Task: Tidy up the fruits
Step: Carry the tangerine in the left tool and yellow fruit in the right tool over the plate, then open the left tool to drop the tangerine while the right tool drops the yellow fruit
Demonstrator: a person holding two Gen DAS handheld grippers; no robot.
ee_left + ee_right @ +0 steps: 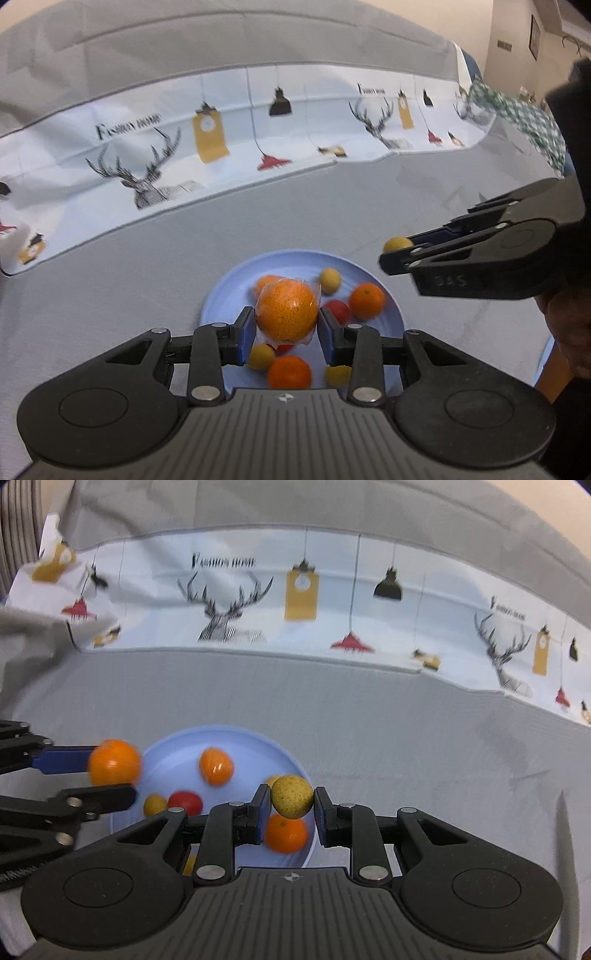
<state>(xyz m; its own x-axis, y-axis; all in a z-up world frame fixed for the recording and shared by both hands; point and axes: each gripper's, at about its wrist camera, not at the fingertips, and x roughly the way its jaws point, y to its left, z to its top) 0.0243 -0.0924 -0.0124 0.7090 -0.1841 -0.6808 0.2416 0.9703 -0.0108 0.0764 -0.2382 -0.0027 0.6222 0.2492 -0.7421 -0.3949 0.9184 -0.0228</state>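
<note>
Between the blue pads of the left hand-held gripper (287, 330): a wrapped orange (287, 310), clamped on both sides and held above the plate (218, 295). Clear film wrinkles around it. Right hand-held gripper (291, 805) grips a small speckled yellow fruit (291, 796), also over the plate, near its right rim. From the left wrist view the right gripper's side reads "DAS", raised lettering, partly blurred.

On the pale blue plate: a bare orange (366, 300), another orange (289, 372) nearer the camera, a red fruit (338, 311), and small yellow fruits (330, 280) scattered between. One more orange sits partly hidden behind the wrapped one.

Plate rests on a grey cloth-covered surface (129, 288). Behind it, a white printed cloth (258, 602): stag heads, hanging lamps, yellow tags, words "FASHION HOME" repeated. Green checked fabric (524, 118) far right, bunched.
</note>
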